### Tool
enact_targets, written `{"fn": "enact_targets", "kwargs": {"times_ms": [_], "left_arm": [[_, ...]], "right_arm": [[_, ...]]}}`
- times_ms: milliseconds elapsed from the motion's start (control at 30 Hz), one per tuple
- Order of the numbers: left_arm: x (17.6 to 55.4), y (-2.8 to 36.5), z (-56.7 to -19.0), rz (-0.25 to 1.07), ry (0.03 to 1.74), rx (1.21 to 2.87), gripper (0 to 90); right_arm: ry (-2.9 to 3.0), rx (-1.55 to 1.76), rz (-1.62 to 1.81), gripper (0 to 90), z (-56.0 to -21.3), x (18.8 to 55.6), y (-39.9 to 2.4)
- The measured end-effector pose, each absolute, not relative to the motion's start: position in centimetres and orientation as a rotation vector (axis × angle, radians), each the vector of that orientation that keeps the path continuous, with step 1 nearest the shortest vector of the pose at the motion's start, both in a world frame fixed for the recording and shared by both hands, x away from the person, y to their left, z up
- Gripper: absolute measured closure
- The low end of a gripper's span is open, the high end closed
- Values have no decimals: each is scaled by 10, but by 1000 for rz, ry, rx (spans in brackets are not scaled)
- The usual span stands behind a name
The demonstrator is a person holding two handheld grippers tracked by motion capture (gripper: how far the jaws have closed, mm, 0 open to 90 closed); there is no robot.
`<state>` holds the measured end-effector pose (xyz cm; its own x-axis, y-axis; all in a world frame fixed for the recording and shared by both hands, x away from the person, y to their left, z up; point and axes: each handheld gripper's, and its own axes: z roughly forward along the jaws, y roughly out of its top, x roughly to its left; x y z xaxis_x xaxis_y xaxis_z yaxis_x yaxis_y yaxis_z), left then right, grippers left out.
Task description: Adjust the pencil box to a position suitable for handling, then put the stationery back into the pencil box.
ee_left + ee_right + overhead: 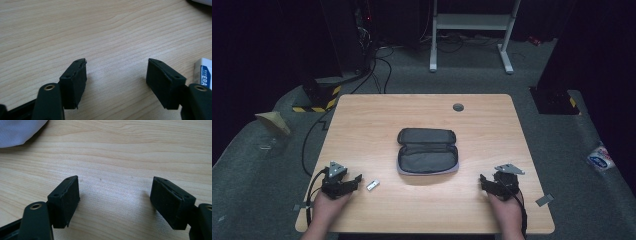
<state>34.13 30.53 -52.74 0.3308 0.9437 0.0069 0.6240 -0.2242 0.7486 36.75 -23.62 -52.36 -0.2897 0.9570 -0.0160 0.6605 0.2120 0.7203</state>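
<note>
Eraser [372, 185] beside left gripper [357, 178] — untouched

A small white eraser [372, 185] in a sleeve with blue lettering lies flat on the wooden table [362, 125], near its front edge; a dark grey pencil case [428, 151] lies unzipped and folded open at the table's middle, well apart from the eraser, its inside showing.

A light wooden table [362, 120] stands on grey carpet [462, 75]. Behind it stand a white frame [472, 30] and black cables [382, 65]. The back of the room is dark.
</note>
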Motion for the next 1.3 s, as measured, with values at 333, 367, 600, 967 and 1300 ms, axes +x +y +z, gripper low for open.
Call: {"fn": "enact_targets", "kwargs": {"times_ms": [333, 367, 600, 967, 1300], "left_arm": [[337, 298, -515, 641, 1313, 1918, 395], [335, 298, -514, 647, 1299, 1917, 396], [329, 295, -510, 622, 1257, 1916, 408], [319, 285, -505, 580, 1202, 1900, 428], [318, 282, -511, 518, 1200, 1905, 441]], "right_arm": [[2027, 1493, 849, 236, -524, 367, -236], [2026, 1495, 849, 236, -524, 367, -236], [2023, 1500, 849, 238, -524, 368, -235], [2022, 1498, 846, 241, -524, 368, -235], [2021, 1499, 850, 244, -524, 369, -235]]}}
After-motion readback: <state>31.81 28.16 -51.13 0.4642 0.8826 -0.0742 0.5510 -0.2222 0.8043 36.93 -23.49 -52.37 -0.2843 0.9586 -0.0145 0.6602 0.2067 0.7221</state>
